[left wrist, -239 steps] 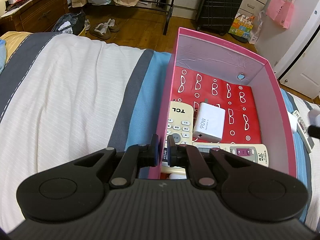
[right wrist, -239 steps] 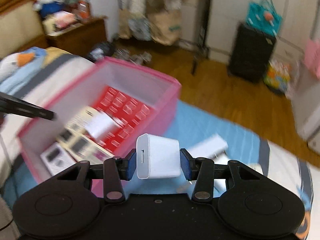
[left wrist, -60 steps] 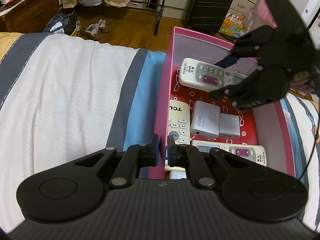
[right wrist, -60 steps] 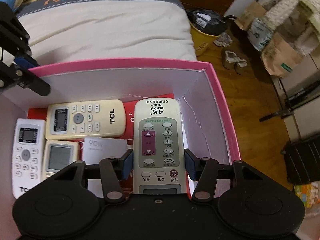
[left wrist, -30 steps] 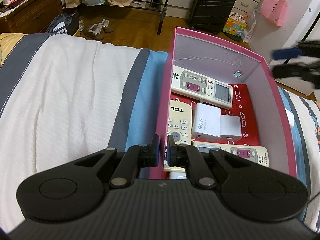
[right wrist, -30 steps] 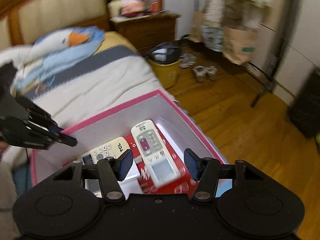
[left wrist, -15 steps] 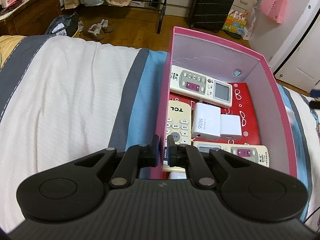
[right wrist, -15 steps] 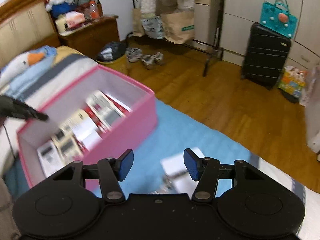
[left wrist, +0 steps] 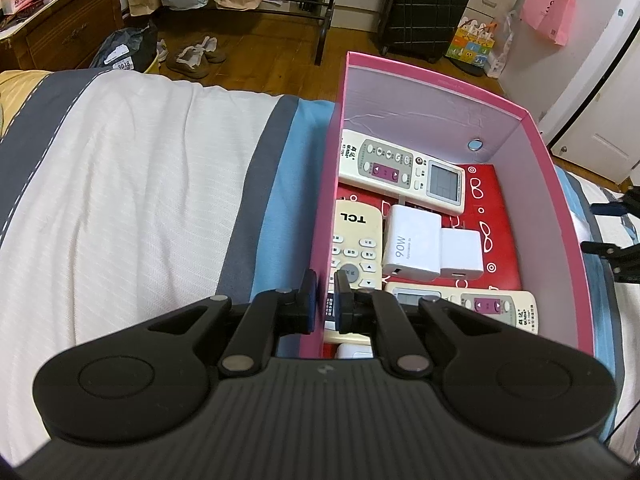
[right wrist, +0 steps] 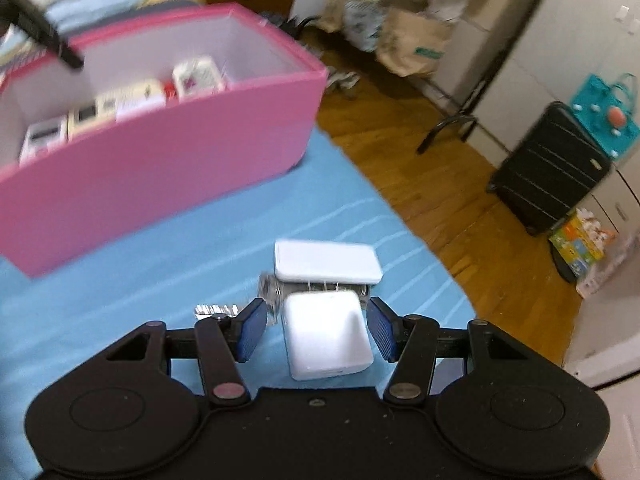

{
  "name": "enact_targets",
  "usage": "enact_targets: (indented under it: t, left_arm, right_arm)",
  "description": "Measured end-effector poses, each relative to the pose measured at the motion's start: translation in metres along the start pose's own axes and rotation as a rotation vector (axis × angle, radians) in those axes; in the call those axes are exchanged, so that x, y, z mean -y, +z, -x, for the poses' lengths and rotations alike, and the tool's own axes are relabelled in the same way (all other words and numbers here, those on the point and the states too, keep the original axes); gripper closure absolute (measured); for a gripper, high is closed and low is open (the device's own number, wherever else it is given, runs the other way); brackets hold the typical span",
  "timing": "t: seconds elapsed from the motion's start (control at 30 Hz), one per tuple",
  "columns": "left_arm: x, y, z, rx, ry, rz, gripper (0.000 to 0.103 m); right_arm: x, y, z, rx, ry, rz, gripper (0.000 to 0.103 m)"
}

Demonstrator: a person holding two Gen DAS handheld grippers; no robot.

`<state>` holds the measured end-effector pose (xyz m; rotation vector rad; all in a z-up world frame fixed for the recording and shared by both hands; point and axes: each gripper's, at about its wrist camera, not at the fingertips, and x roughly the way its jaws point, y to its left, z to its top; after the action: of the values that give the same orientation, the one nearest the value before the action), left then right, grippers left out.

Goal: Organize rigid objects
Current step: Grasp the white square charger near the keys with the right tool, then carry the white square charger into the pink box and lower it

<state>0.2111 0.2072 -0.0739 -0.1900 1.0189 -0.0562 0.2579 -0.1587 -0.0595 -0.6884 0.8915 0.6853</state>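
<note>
A pink box (left wrist: 560, 208) stands on the striped bed. It holds several remotes, among them a cream one (left wrist: 400, 170) at the far end, plus a 90W charger (left wrist: 410, 248) and a small white charger (left wrist: 460, 254). My left gripper (left wrist: 324, 298) is shut on the box's near left wall. My right gripper (right wrist: 316, 330) is open over the blue bedcover, with a white charger cube (right wrist: 326, 334) between its fingers. A flat white block (right wrist: 326, 262) lies just beyond the cube. The box also shows in the right wrist view (right wrist: 160, 160).
A shiny silver item (right wrist: 272, 290) lies by the cube. The bed's edge and wooden floor (right wrist: 440, 200) run to the right. A black suitcase (right wrist: 552, 168) stands on the floor. The right gripper's fingers show at the left wrist view's right edge (left wrist: 616, 232).
My right gripper let go of the cream remote in the box, swung out to the right of it and came down around the white cube. My left gripper has stayed put.
</note>
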Motion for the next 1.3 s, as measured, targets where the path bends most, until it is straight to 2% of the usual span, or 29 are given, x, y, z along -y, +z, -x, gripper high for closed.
enact_targets:
  t: [0.1,0.27,0.4,0.53,0.57,0.67,0.83,1.0,1.1,1.3]
  left_arm:
    - [0.000,0.000,0.000,0.000,0.001,-0.001,0.097]
    - [0.000,0.000,0.000,0.000,0.001,-0.001,0.097]
    - [0.000,0.001,0.000,-0.001,0.000,0.001,0.097]
    - [-0.003,0.001,0.001,-0.001,-0.004,0.016,0.097]
    - [-0.003,0.001,0.001,-0.001,-0.005,0.017,0.097]
    - [-0.003,0.002,0.001,0.000,-0.003,0.014,0.097]
    - [-0.004,0.002,0.001,-0.001,-0.003,0.017,0.096]
    - [-0.003,0.002,0.001,-0.001,-0.003,0.016,0.097]
    - [-0.003,0.002,0.001,0.000,0.002,0.014,0.097]
    - [-0.008,0.002,0.003,-0.006,-0.003,0.017,0.097]
  right_arm:
    - [0.011,0.002,-0.016,-0.056,0.031,0.004,0.043]
    - [0.028,0.008,-0.035,-0.119,0.105,-0.080,0.041]
    - [0.022,0.007,-0.041,-0.140,0.076,-0.127,0.040]
    - [0.036,0.001,-0.033,-0.148,0.105,-0.416,0.041]
    - [0.034,-0.002,-0.030,-0.158,0.089,-0.462,0.041]
    - [0.022,-0.009,-0.023,-0.193,0.032,-0.504,0.041]
    - [0.010,-0.015,-0.019,-0.219,0.021,-0.554,0.040]
    - [0.006,-0.020,-0.027,-0.198,0.002,-0.575,0.042]
    - [0.003,-0.019,-0.015,-0.176,-0.023,-0.628,0.042]
    - [-0.003,-0.009,0.029,-0.062,-0.007,-0.689,0.042]
